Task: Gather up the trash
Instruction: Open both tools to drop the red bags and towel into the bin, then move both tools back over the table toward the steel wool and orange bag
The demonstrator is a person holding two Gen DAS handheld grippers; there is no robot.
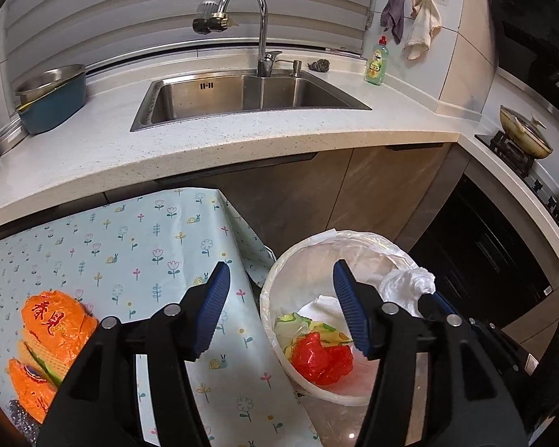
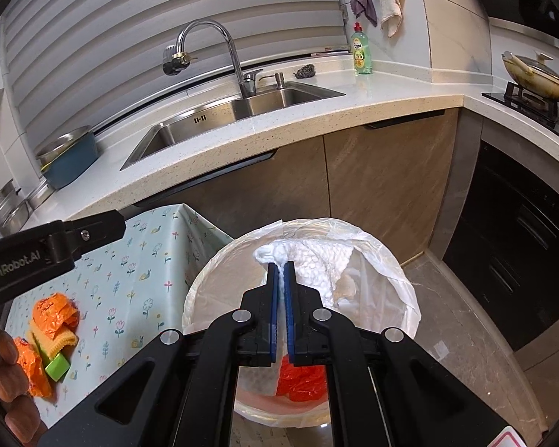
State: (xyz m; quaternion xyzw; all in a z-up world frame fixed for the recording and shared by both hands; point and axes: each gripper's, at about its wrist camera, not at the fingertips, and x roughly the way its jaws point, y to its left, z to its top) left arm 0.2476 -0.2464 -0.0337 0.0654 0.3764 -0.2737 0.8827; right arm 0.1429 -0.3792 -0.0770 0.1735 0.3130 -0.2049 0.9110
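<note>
Over the bin (image 2: 406,279): right tool (image 2: 281,272) clamps a paper towel (image 2: 316,260)
Left tool (image 1: 281,279): open, empty
Bin contents: red wrapper (image 1: 322,361)

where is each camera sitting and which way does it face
Left wrist: on the left tongs, angled down over the table edge and bin, facing the sink; its open fingers show, and the right tongs' tip with a tissue.
Right wrist: on the right tongs, over the bin, shut on the tissue; the left tongs' body and a hand show.
Both share bin, sink, table, orange wrappers.
</note>
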